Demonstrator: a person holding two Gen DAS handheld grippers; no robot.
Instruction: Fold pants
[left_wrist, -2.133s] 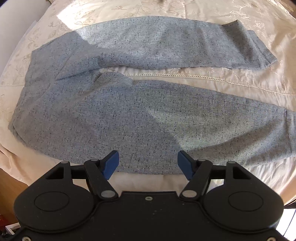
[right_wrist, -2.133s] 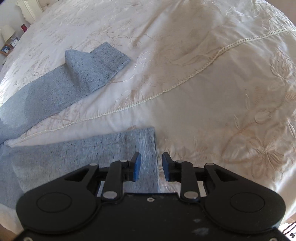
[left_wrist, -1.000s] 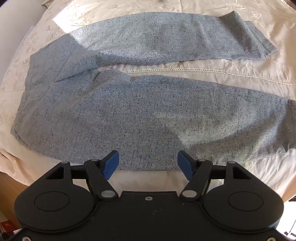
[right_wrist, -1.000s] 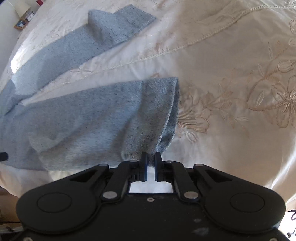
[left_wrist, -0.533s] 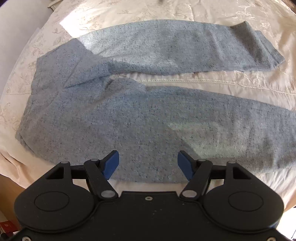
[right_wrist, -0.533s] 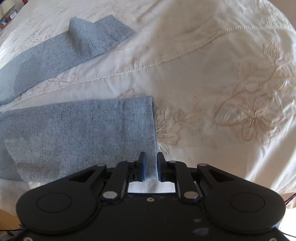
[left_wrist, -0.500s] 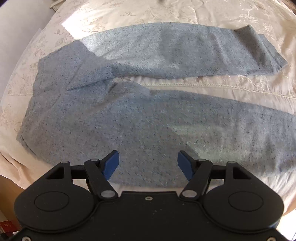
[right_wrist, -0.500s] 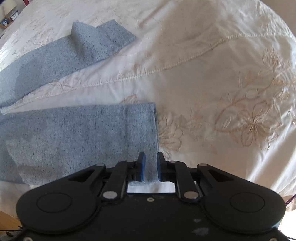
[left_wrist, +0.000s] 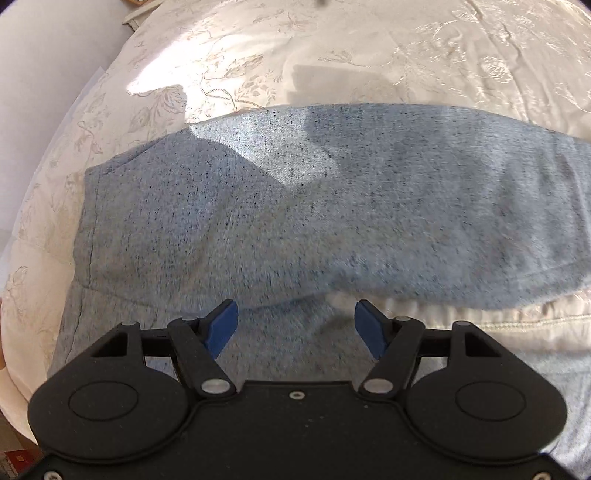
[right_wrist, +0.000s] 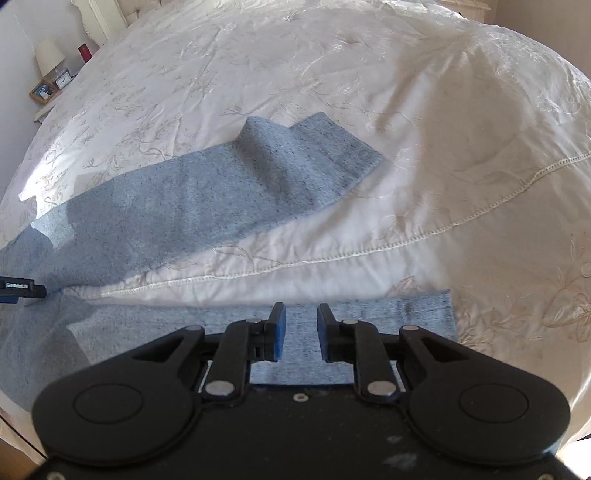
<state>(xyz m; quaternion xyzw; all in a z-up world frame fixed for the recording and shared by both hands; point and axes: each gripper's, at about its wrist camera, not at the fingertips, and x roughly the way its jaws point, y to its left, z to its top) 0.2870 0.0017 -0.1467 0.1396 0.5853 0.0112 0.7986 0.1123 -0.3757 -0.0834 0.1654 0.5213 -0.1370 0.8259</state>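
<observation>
Grey-blue speckled pants (left_wrist: 295, 206) lie spread on a cream embroidered bedspread (left_wrist: 295, 55). In the left wrist view the seat and far leg fill the middle. My left gripper (left_wrist: 295, 326) is open and empty, low over the crotch area. In the right wrist view the far leg (right_wrist: 221, 195) runs diagonally with a raised ridge near its cuff. The near leg (right_wrist: 369, 306) lies flat under my right gripper (right_wrist: 299, 328), whose jaws stand partly open over it, holding nothing. The left gripper's tip (right_wrist: 22, 288) shows at the left edge.
A stitched seam (right_wrist: 406, 240) crosses the bedspread between the two legs. A bedside table with a lamp (right_wrist: 48, 59), a clock and a framed picture stands at the far left. The bed's near edge drops off at lower left (left_wrist: 14, 369).
My right gripper has opened, let go of the near leg's cuff and drawn back over that leg. My left gripper has moved forward and lower over the pants' seat, still open.
</observation>
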